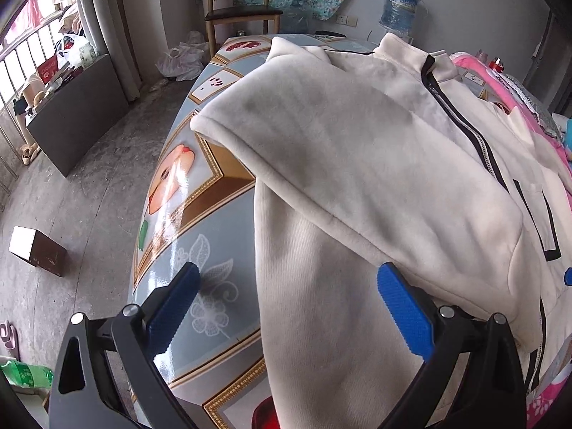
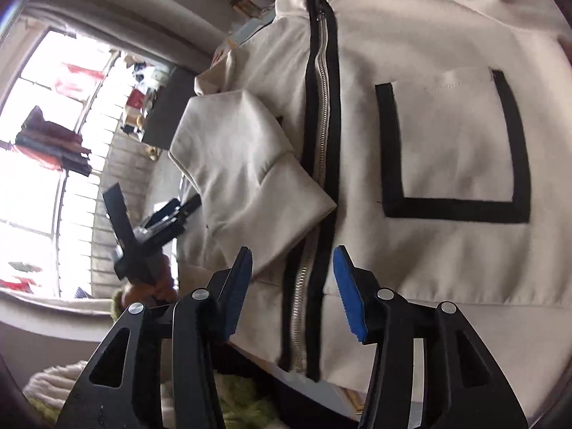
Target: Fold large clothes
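Lying flat: cream jacket point(image 2: 411, 35) | black zip, black-edged pocket, sleeve folded over | left gripper point(image 1: 286, 307), right gripper point(image 2: 293, 286) apart, empty

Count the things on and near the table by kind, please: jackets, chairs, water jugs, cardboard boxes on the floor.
Jacket: 1
Chair: 1
Water jug: 1
Box: 1
Total: 4

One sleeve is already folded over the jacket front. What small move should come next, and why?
Probably lower the right claw and close it on the hem near the zipper. The sleeve already lies across the jacket, both claws are open and hold nothing, and the bottom edge lies unfolded.
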`<state>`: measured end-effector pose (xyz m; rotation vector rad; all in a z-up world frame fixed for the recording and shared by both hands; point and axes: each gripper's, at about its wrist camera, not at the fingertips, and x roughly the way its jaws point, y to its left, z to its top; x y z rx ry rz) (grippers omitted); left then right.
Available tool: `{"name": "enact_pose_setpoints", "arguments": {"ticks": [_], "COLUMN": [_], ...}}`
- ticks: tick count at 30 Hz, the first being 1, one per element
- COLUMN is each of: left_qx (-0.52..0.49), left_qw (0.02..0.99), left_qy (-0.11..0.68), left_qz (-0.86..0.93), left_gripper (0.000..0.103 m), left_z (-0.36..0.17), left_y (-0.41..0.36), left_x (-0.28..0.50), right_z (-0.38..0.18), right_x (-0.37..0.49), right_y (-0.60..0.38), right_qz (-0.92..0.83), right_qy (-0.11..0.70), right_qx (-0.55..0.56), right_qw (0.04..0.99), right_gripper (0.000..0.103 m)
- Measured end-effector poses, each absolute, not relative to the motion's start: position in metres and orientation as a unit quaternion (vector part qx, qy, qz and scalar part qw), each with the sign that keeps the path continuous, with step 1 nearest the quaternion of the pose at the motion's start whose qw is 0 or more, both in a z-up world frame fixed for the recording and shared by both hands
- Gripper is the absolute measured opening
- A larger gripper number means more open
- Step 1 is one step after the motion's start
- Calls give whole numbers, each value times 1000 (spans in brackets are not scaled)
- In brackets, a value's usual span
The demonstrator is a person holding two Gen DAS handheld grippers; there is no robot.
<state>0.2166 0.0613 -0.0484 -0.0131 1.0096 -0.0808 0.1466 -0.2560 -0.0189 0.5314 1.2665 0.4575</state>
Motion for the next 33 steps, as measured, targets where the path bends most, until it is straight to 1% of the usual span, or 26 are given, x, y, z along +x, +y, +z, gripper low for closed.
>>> {"name": "enact_pose_setpoints", "arguments": {"ticks": [5, 7, 9, 11, 12, 13, 14, 15, 17, 19, 22, 24, 26, 29, 33], "left_qx": [7, 9, 9, 6, 4, 4, 6, 9, 12, 12, 17, 17, 15, 11, -1], "left_qw": [876, 877, 877, 877, 878, 879, 879, 880, 880, 880, 880, 879, 878, 876, 869], "left_qy": [481, 480, 479, 479, 477, 476, 475, 474, 473, 473, 473, 475, 477, 481, 494], "left_qz": [-34, -33, -33, -33, -35, -34, -32, -32, -32, -34, -37, -38, -37, -34, -32], "left_gripper": [98, 98, 98, 98, 98, 98, 98, 98, 98, 98, 98, 98, 98, 98, 98], "left_z": [-50, -51, -50, -50, -50, -50, -51, -51, -51, -51, -51, -52, -52, -52, -50], "left_y": [57, 57, 58, 61, 62, 63, 64, 64, 64, 64, 64, 65, 66, 69, 77], "left_x": [216, 216, 215, 214, 214, 213, 213, 213, 212, 213, 214, 215, 217, 219, 223], "right_z": [-28, -37, -46, -46, -46, -46, -47, -48, -42, -23, 28, 61, 82, 76, 25], "right_x": [168, 178, 183, 184, 184, 184, 183, 184, 185, 194, 217, 234, 253, 280, 307], "right_y": [-232, -229, -228, -226, -224, -223, -221, -220, -217, -212, -214, -231, -258, -299, -338], "right_qz": [181, 152, 130, 124, 121, 117, 115, 113, 115, 117, 134, 131, 113, 71, 24], "right_qy": [584, 592, 602, 598, 598, 597, 595, 593, 583, 553, 490, 447, 418, 419, 474], "right_qx": [276, 270, 261, 260, 254, 247, 240, 235, 221, 192, 182, 189, 206, 223, 246], "right_qw": [742, 744, 744, 748, 751, 754, 759, 761, 773, 802, 842, 865, 878, 877, 845], "right_gripper": [48, 46, 40, 40, 37, 34, 19, 6, 4, 4, 4, 4, 4, 4, 4]}}
